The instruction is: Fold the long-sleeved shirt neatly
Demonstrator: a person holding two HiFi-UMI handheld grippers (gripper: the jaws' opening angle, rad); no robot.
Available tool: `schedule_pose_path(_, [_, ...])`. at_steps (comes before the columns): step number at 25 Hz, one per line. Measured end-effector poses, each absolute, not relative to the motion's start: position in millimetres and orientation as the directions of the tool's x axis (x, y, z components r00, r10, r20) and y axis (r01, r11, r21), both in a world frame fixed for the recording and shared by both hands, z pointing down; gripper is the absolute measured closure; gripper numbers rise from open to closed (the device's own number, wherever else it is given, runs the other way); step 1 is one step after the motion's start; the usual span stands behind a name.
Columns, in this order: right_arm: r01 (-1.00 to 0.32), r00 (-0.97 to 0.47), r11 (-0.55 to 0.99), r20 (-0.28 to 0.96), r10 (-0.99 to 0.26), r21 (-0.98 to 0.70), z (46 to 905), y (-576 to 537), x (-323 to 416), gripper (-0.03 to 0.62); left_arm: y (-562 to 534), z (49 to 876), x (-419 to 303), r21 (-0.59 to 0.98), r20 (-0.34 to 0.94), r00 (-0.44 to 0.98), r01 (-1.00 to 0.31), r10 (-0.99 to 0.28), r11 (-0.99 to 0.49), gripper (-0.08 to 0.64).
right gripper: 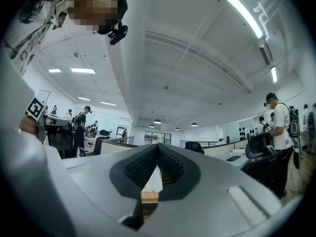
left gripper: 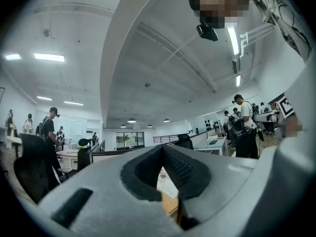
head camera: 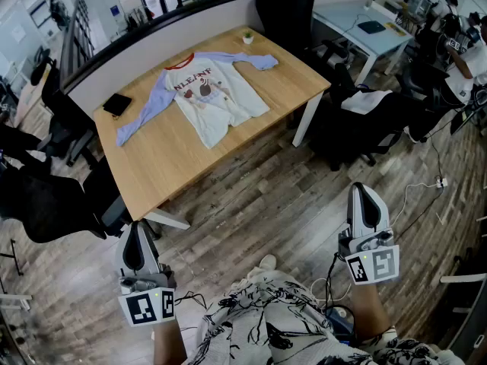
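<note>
Head view: left tool & right tool pressed together, empty; gripper views hide most of shirt.

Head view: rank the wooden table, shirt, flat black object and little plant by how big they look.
1. wooden table
2. shirt
3. flat black object
4. little plant, at the table's far edge, so its true size is unsure

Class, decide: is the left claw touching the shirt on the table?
Apart. The head view shows the left claw held over the floor, short of the table, while the shirt lies spread on the tabletop farther off.
</note>
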State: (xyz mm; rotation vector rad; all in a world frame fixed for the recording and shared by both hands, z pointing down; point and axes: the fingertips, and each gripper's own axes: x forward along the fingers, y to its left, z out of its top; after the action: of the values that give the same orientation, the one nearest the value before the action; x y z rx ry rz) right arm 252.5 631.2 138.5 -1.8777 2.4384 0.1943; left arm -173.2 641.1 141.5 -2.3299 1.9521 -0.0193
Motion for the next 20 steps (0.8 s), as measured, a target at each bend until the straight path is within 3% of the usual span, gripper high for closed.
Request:
schedule_pose_path(14, [-0.961, -0.274, 0.267, -0.111, -0.955, 0.078, 138.9, 626.9, 249.2, 0.588, 638.8, 144.1, -168.5, -0.081, -0.051, 0.178, -0.982, -0.983, -0.173, 0.561])
schedule_pose_path(20, [-0.956, -0.292, 0.293, -0.126, -0.948, 0.007, 145.1, 627.1, 246.4, 0.588, 638.4, 151.8, -173.5, -0.034, -0.024, 0.165, -0.986, -0.986, -0.165, 0.56])
